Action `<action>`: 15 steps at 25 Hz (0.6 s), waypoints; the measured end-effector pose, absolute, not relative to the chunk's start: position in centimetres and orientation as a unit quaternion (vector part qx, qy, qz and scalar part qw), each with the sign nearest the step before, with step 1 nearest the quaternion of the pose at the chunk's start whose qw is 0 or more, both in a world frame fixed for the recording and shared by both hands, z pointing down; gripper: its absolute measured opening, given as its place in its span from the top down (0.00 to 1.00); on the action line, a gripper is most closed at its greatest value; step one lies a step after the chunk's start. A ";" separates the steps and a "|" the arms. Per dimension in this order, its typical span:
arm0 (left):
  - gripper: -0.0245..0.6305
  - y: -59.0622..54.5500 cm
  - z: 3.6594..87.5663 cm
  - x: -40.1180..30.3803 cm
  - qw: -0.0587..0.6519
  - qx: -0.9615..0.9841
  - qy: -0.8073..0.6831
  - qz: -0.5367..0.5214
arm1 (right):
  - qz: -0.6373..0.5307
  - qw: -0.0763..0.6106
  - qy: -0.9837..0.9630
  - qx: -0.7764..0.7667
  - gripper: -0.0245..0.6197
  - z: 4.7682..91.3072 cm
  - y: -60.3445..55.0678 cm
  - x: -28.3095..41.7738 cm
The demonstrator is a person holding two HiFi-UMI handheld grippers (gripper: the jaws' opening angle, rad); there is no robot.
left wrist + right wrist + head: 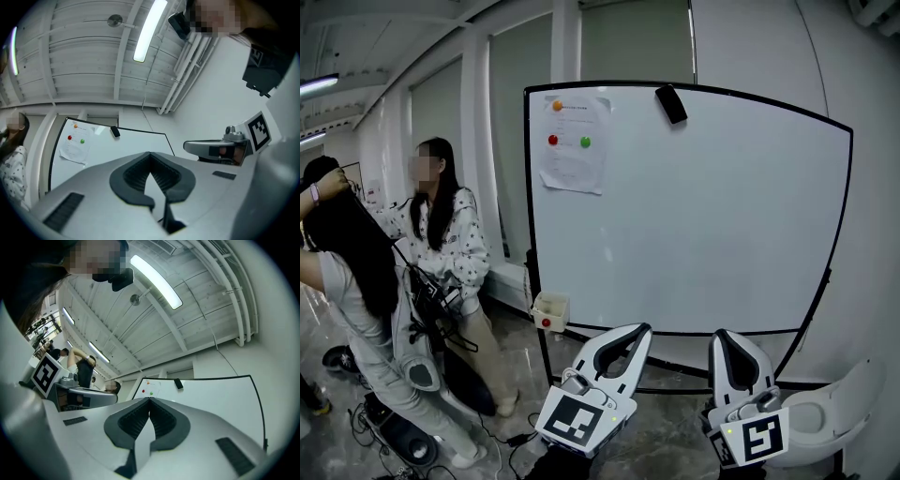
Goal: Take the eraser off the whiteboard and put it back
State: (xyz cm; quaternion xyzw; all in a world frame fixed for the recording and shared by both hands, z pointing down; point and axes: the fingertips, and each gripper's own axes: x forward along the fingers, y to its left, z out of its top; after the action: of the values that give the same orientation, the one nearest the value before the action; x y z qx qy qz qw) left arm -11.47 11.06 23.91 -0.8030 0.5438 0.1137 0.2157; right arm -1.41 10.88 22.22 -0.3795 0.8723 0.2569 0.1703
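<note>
A black eraser (671,104) sticks tilted near the top edge of the whiteboard (712,225), right of its middle. It also shows small in the left gripper view as the eraser (115,132) and in the right gripper view as the eraser (178,384). My left gripper (645,328) and right gripper (720,335) are low in front of the board's bottom edge, well below the eraser, pointing up toward it. The left gripper (150,153) has its tips together with nothing between them. The right gripper (150,399) is shut and empty too.
A paper sheet (572,141) held by coloured magnets hangs at the board's upper left. A small white box (549,309) sits at the board's lower left corner. Two people (441,244) stand left of the board, with cables on the floor (384,427). A white chair (839,412) is at the lower right.
</note>
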 end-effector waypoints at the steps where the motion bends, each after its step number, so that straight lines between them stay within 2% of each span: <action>1: 0.95 10.2 23.8 -12.1 0.216 -0.805 0.542 0.113 | 0.259 0.171 0.872 -0.379 0.95 22.0 10.2 -2.2; 10: 0.95 2.5 21.4 -17.3 0.255 -0.808 0.522 0.094 | 0.280 0.170 0.860 -0.391 0.95 20.1 3.2 -8.4; 15: 0.95 -0.3 21.2 -20.1 0.248 -0.813 0.516 0.106 | 0.276 0.177 0.857 -0.398 0.95 19.9 0.3 -11.1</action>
State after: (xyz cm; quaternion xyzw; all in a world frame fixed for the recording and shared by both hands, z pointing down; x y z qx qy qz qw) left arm -20.12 -0.27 21.16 -0.8130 0.5161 0.1062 0.2477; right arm -11.05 0.27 19.91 -0.3976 0.8571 0.2756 0.1769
